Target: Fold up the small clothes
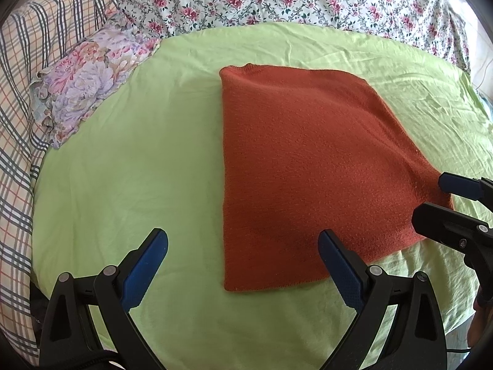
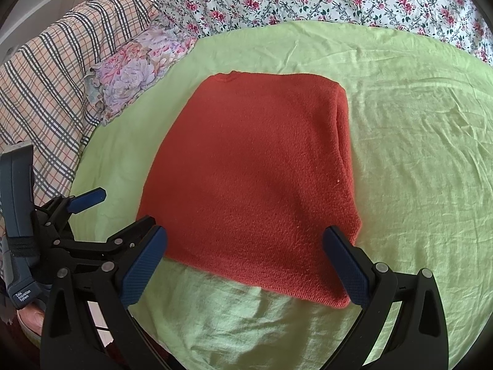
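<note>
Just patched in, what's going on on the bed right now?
A person is folding a rust-orange knit garment on the green sheet, with a handheld tool in each hand. It lies folded into a flat rectangle. The left tool and the right tool are both open at its near edge, holding nothing. A floral pillow and a plaid blanket sit off to the left.

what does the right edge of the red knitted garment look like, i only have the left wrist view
Observer: In the right wrist view the rust-red knitted garment shows a thick rounded fold of stacked layers along its right edge.
Operator: is the right hand-held gripper closed on it
Observer: No, the right hand-held gripper is open, its blue pads either side of the near hem.
Operator: anything under that hem
Observer: The light green sheet is bunched into wrinkles just in front of it.
</note>
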A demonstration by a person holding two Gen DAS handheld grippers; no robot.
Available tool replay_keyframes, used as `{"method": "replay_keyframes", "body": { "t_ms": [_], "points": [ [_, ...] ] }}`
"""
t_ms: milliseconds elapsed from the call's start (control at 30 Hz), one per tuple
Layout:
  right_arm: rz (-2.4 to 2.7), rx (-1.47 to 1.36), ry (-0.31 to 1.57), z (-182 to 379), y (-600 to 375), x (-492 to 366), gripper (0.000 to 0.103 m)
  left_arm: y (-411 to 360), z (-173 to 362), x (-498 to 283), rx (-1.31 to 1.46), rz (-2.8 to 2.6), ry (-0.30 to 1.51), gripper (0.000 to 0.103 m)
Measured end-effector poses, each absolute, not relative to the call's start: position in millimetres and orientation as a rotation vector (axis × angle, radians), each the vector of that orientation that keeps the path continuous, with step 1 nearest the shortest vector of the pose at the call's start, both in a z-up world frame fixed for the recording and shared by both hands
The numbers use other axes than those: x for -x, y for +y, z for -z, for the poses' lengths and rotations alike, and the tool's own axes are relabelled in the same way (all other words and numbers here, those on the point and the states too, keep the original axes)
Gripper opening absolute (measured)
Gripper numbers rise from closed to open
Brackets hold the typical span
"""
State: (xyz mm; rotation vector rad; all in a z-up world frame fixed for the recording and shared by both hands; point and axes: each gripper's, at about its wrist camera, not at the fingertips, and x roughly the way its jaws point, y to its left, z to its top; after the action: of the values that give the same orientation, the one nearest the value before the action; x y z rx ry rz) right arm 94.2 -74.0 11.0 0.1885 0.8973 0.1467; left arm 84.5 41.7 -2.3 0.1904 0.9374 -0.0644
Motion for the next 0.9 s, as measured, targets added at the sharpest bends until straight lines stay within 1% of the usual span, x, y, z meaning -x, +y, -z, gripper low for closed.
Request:
{"method": "replay_keyframes", "body": {
  "t_ms": [900],
  "points": [
    [-0.147, -0.210, 0.888, -11.0, -77.1, -95.8, 0.101, 38.5, 4.7, -84.2, -0.183, 0.070, 0.946, 0.098]
  ]
}}
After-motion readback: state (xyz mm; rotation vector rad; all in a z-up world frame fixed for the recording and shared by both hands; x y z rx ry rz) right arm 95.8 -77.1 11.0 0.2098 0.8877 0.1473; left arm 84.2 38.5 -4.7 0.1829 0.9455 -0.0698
